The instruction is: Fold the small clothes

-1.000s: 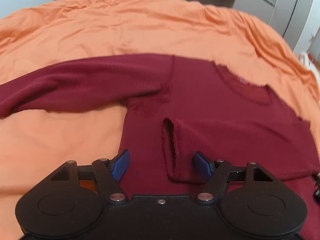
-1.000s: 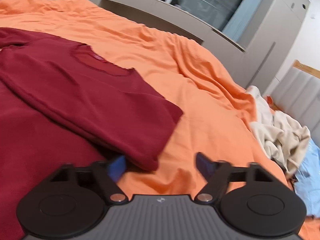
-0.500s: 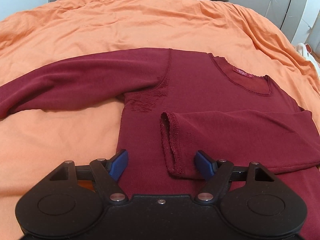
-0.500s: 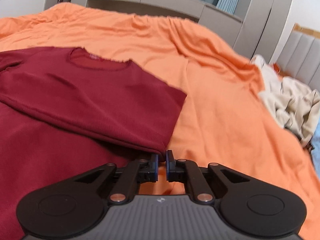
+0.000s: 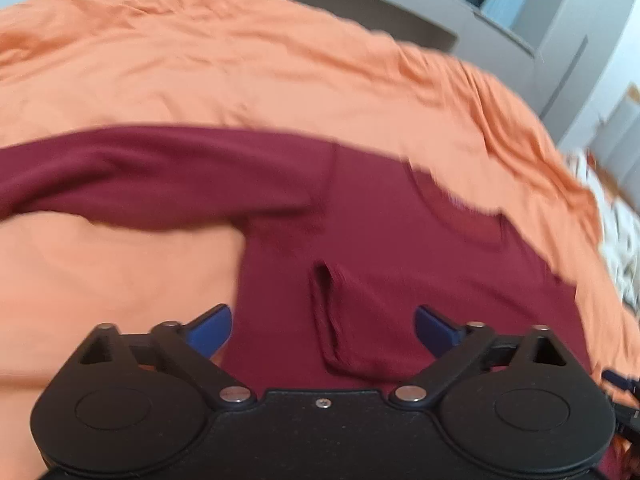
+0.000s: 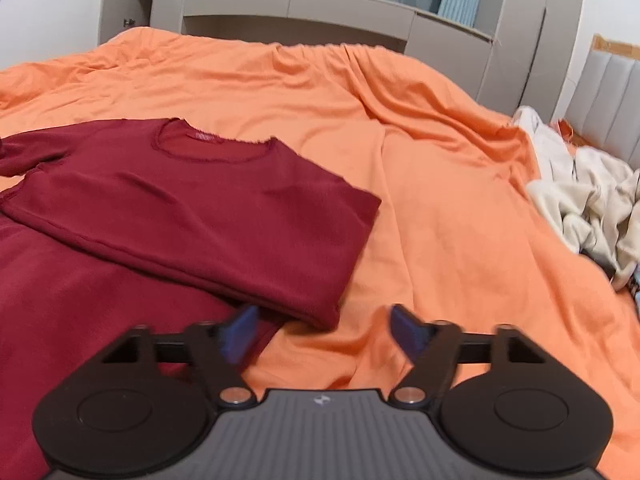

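Observation:
A dark red long-sleeved top (image 5: pixel 380 216) lies flat on the orange bedcover. One sleeve (image 5: pixel 128 176) stretches out to the left; the other sleeve is folded across the chest, its cuff (image 5: pixel 336 320) lying just ahead of my left gripper (image 5: pixel 323 326). That gripper's jaws are opening wide, with the cuff below and between the blue pads, untouched. In the right wrist view the folded sleeve and shoulder edge (image 6: pixel 312 280) sit ahead of my right gripper (image 6: pixel 320 332), whose jaws are opening with nothing pressed between them. The neckline (image 6: pixel 208 148) faces the far side.
The orange bedcover (image 6: pixel 420 160) spreads around the top, wrinkled toward the right. A heap of cream and white clothes (image 6: pixel 588 196) lies at the right edge. Grey cabinets (image 6: pixel 304 4) and a padded headboard (image 6: pixel 612 100) stand beyond the bed.
The right gripper closed at the top's folded edge half a second ago and now stands wide apart. The left gripper's jaws spread further and its view swung, now blurred.

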